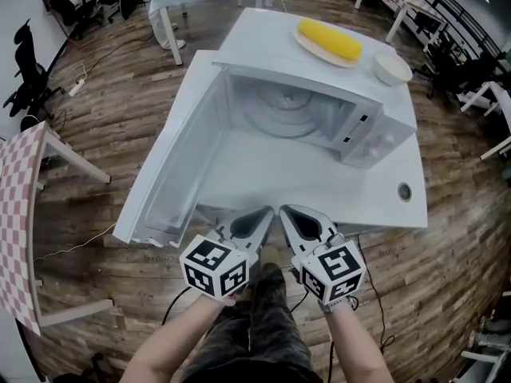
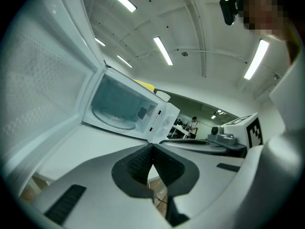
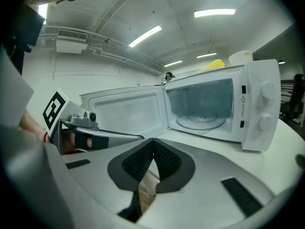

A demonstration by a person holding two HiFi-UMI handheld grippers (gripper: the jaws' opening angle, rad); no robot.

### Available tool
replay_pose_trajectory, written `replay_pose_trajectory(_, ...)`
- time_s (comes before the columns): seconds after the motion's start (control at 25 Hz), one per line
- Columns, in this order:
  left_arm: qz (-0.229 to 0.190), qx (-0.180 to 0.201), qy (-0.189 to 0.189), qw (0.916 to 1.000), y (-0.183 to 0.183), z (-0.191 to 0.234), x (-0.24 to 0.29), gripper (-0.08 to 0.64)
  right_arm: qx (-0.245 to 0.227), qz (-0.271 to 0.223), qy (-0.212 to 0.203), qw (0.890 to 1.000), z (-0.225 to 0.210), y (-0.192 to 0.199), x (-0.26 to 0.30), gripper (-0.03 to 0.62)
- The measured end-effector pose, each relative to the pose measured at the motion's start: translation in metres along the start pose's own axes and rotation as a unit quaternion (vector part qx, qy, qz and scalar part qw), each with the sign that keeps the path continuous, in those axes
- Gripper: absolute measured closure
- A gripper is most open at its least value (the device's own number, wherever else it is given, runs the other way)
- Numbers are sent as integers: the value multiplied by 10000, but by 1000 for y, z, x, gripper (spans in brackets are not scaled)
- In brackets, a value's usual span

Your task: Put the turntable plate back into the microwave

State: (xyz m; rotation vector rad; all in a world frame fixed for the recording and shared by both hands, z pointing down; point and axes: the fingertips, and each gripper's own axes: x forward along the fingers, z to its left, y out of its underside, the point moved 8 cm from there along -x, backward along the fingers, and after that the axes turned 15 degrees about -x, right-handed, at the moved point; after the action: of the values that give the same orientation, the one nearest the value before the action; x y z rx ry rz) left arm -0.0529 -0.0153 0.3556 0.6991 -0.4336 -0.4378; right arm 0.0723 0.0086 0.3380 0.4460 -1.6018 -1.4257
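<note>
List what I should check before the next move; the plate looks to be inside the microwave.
1. Turntable plate lies inside the microwave: ok.
2. Plate sitting level and centred: cannot tell.
3. Door swung wide open: ok.
4. Left tool shut, empty: ok.
5. Right tool shut, empty: ok.
6. Corn and bowl on the microwave's top, away from both tools: ok.

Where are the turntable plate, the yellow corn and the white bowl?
turntable plate (image 1: pixel 281 112), head view, middle of the glass disc.
yellow corn (image 1: pixel 329 40), head view, middle of the cob.
white bowl (image 1: pixel 392 68), head view, its hollow inside.
</note>
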Motion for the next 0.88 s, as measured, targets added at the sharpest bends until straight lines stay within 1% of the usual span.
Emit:
replay_pose_trajectory(0.12,12,133,64,9999,1,-15,-11,548,-65,-57,47,10000,7,-8,-19,572)
replay_pose_trajectory(0.24,0,124,142,9998,5,-27,-24,548,-73,-173,77,9998,18,-15,-37,572)
replay_pose_trajectory(0.32,-10,63,181,9998,10,-32,-34,548,-69,-233,84,9997,27,-18,-48,572)
replay_pose_trajectory(0.4,-33,-83,204,9998,17,-35,-43,548,-52,-244,114,9996,34,-19,-57,572)
replay_pose_trajectory(0.52,-67,-199,175,9996,28,-40,-55,548,-62,-239,139,9996,43,-18,-70,572)
replay_pose_trajectory(0.72,-109,-110,229,9996,37,-53,-70,548,-95,-305,229,9992,56,-19,-92,572)
replay_pose_trajectory(0.88,-201,71,271,9994,37,-64,-85,548,-95,-398,247,9989,67,-22,-106,572)
